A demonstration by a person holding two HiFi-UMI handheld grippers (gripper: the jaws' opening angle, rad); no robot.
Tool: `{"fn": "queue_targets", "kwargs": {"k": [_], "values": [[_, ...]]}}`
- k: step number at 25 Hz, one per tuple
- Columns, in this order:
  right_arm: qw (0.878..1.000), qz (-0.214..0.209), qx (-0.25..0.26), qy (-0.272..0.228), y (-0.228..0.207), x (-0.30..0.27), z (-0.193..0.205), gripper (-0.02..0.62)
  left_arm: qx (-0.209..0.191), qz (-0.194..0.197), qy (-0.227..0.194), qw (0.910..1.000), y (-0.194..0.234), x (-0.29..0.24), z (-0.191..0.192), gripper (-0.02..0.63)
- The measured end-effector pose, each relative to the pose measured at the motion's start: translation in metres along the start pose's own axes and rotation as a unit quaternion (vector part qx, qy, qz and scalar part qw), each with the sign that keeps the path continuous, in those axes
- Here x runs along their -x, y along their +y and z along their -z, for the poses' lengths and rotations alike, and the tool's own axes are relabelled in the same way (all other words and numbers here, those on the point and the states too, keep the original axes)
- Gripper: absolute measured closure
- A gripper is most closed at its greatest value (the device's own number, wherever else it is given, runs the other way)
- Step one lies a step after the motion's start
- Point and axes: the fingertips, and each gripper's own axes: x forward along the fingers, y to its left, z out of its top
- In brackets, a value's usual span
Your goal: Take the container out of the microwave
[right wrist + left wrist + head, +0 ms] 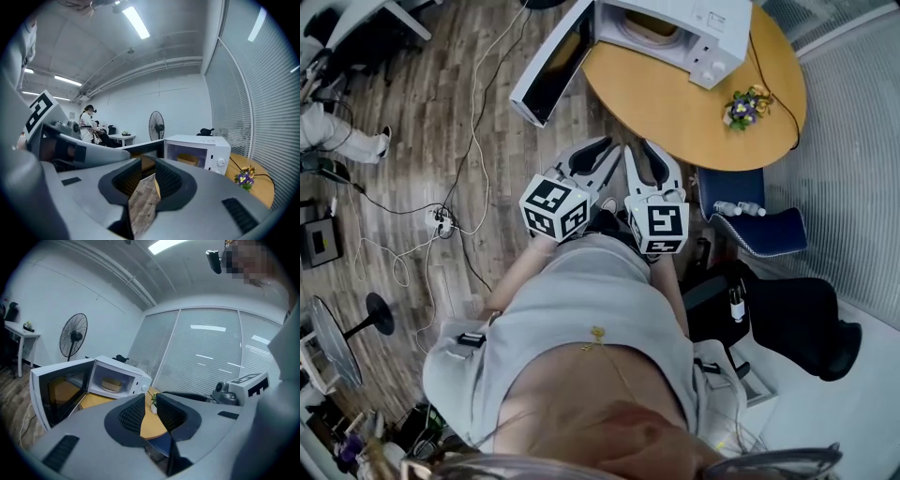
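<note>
A white microwave (708, 33) stands on the round wooden table (675, 117) with its door (548, 70) swung wide open to the left. Inside sits a tan container (654, 28), which also shows in the left gripper view (112, 383) and the right gripper view (190, 160). Both grippers are held close to my body, well short of the table. The left gripper (607, 148) and the right gripper (639, 148) are side by side, pointing toward the microwave. Each has a narrow gap between its jaws with nothing in it.
A small pot of flowers (742, 108) stands on the table right of the microwave. A blue chair (750, 225) with bottles and a black chair (802, 323) are at my right. Cables and a power strip (441, 220) lie on the wooden floor at the left, near a fan (337, 342).
</note>
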Motion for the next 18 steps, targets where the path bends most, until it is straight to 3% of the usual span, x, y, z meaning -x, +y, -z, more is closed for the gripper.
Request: {"fn": "queue_targets", "kwargs": {"k": [11, 18], "values": [[1.0, -0.027, 0.007, -0.002, -0.023, -0.018, -0.004, 0.496, 0.014, -0.023, -0.009, 0.9996, 0.008, -0.026, -0.004, 0.528], [1.0, -0.021, 0.005, -0.002, -0.038, -0.022, -0.004, 0.497, 0.015, -0.023, -0.006, 0.9996, 0.01, -0.044, -0.007, 0.528]]}}
